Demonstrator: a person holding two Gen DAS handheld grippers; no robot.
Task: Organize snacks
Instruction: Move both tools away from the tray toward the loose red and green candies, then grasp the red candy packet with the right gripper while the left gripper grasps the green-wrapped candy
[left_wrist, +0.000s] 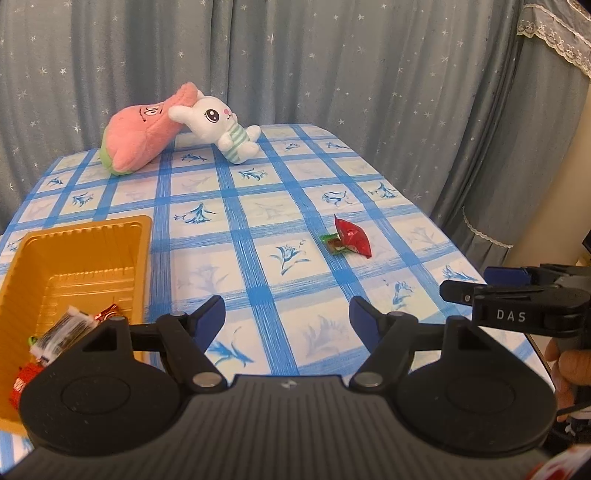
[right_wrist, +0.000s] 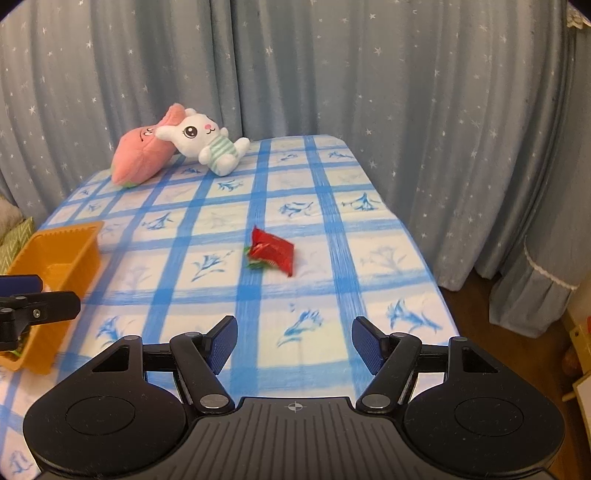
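Blue-and-white checked cloth with small flower prints covers the desk (left_wrist: 258, 206), and a grey-blue curtain (left_wrist: 332, 62) dotted with white stars hangs behind it. Out on the cloth, roughly in the middle of the desk, lies a red snack packet (right_wrist: 273, 251) with a smaller green-and-red wrapped candy (right_wrist: 254, 263) touching its left end; both rest flat on the cloth, well apart from either claw.

At the left edge of the desk sits an orange plastic tray (left_wrist: 79, 254). Its far half shows bare ribbed floor, while its near end holds several snacks: a clear striped packet (left_wrist: 62, 330), a shiny red-gold wrapped sweet (left_wrist: 107, 313) just beside it, and a red packet (left_wrist: 22, 380) lower down, partly hidden behind the claw body.

The left claw (left_wrist: 287, 319) hovers over the near part of the desk, just right of the tray, its blue-padded fingers spread wide with nothing between them. The right claw (right_wrist: 294, 341) is likewise spread wide and carries nothing, pointing toward the red snack packet from the near edge of the desk. In the left wrist view the right claw appears at the right edge, side on, with the person's hand (left_wrist: 567, 373) gripping its handle.

At the far left corner of the desk a pink plush toy (left_wrist: 142, 138) lies on its side, and a white plush rabbit (left_wrist: 221, 125) in a green-striped shirt leans against it, touching.
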